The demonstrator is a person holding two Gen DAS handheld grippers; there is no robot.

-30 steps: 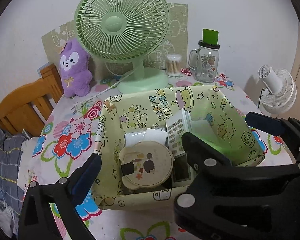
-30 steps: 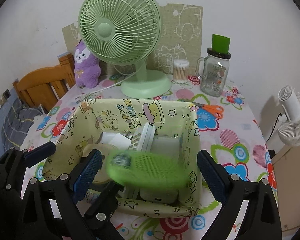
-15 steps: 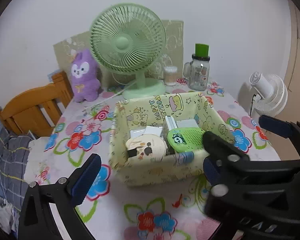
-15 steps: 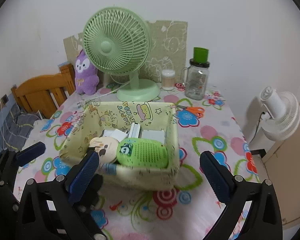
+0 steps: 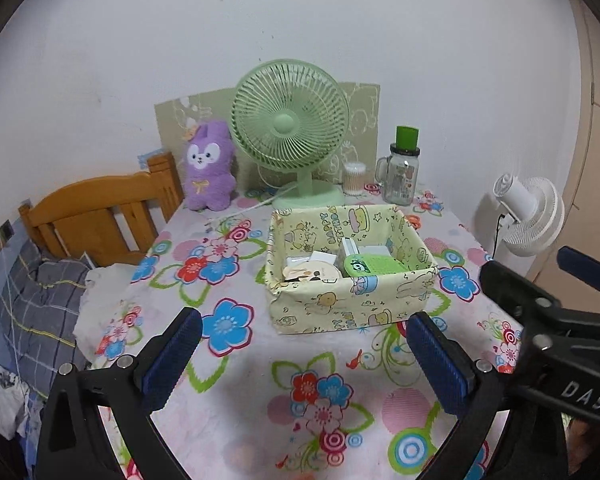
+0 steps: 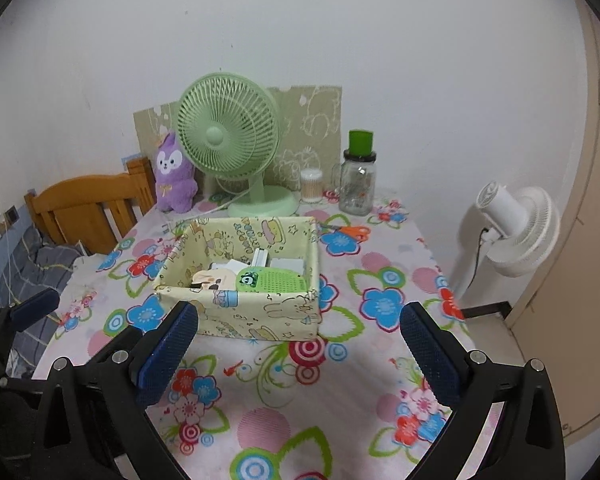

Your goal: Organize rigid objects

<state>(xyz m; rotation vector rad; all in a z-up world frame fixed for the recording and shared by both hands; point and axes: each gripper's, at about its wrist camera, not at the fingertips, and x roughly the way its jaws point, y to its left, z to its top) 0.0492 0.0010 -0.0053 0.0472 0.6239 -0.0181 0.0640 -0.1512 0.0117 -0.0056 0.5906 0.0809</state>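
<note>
Floral-clothed surface [image 6: 300, 392] carries the fabric bin [image 6: 260, 316] with the green panda gadget [image 6: 270, 281] inside, both my left tool [image 5: 304, 356] and right tool [image 6: 298, 350] open and empty, so sorting seems finished unless the scissors [image 6: 350, 232] go next

Wall [image 5: 340, 32]: plain white.
Chair [image 5: 100, 212]: wooden, left of table.
Table [image 6: 300, 400]: floral cloth.
Fan [image 6: 512, 228]: white, right.

A table under a floral cloth [image 6: 340, 360] bears a yellow cartoon-print fabric box [image 6: 260, 316]; behind it a pale green desk fan [image 6: 228, 140], a purple plush toy [image 6: 174, 178], a green-lidded glass jar [image 6: 358, 184].
</note>
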